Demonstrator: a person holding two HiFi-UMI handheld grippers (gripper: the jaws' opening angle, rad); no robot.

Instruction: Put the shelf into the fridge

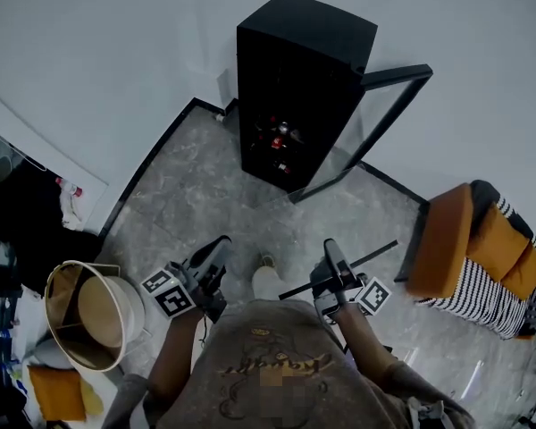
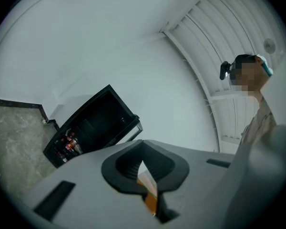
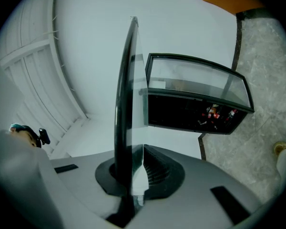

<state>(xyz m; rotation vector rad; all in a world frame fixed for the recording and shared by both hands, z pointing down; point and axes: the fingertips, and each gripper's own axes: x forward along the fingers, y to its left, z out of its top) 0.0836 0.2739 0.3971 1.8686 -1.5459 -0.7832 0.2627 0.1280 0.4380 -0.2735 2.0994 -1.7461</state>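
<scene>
Widest of all, grey stone floor (image 1: pixel 205 195) and white wall (image 1: pixel 116 43), with the black fridge (image 1: pixel 295 88) backed against that wall. Glass door (image 1: pixel 375 123) swung wide open from one side of the fridge, leaving the dark interior exposed. Orange and striped sofa (image 1: pixel 482 248) on the fridge's door side, well apart from it; round basket (image 1: pixel 128 315) far off on the fridge's other side, both seen only in the head view. Person (image 2: pixel 257 104) facing the fridge from well back, the upper body shown from in front only by the left gripper view. Shelf (image 3: pixel 126 104) still outside the fridge, well short of its open front: a thin dark bar in the head view, but in the right gripper view a clear glass pane with a black rim, standing edge-on and rising past the fridge's door. Right gripper (image 3: pixel 133 175) clamped on the pane's near edge, pads pressing both faces. Left gripper (image 2: pixel 145 171) aimed toward the fridge, jaws drawn together with only a narrow slit between the pads and nothing held there. Bottles (image 1: pixel 281 137) low inside the fridge, red caps clearer in both gripper views. Pale shoe (image 1: pixel 266 280) on the floor between the grippers, toe toward the fridge.
</scene>
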